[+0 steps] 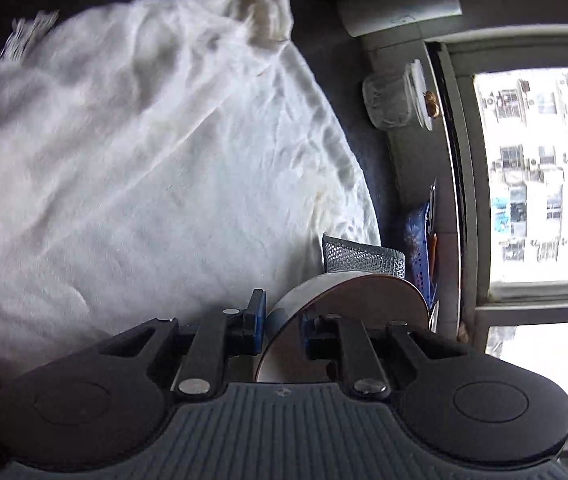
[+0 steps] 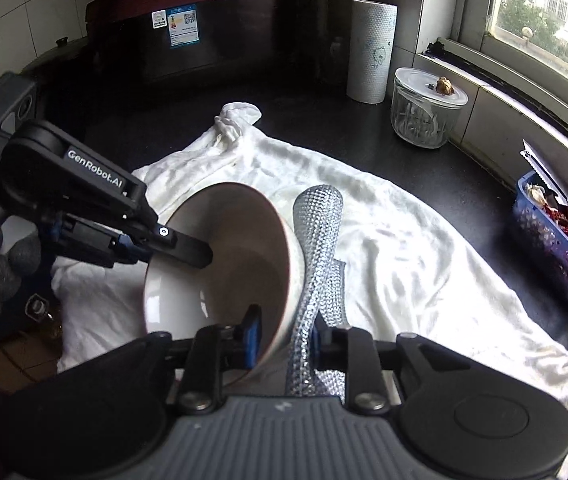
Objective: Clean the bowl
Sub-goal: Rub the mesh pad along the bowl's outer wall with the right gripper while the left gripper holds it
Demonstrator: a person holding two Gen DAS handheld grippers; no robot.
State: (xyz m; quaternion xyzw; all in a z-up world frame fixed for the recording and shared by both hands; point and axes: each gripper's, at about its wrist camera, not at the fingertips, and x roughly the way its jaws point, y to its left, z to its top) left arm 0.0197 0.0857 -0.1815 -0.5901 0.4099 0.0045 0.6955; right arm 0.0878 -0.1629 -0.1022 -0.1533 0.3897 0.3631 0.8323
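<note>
A white bowl point(image 2: 220, 264) with a brownish inside is held tilted on its side above a white cloth point(image 2: 403, 264). My left gripper point(image 2: 188, 256) is shut on the bowl's rim, one finger inside it; in the left wrist view the gripper point(image 1: 282, 326) straddles the bowl's wall point(image 1: 347, 300). My right gripper point(image 2: 284, 330) is shut on a silver mesh scrubbing cloth point(image 2: 317, 256) and on the bowl's near rim, pressing the mesh against the bowl's outer wall. The mesh also shows in the left wrist view point(image 1: 359, 258) behind the bowl.
The white cloth point(image 1: 144, 160) covers a dark countertop point(image 2: 363, 136). A paper towel roll point(image 2: 371, 52) and a lidded glass jar point(image 2: 423, 108) stand at the back by the window. A blue basket point(image 2: 555, 248) sits at the right. A dark appliance point(image 2: 204, 28) stands behind.
</note>
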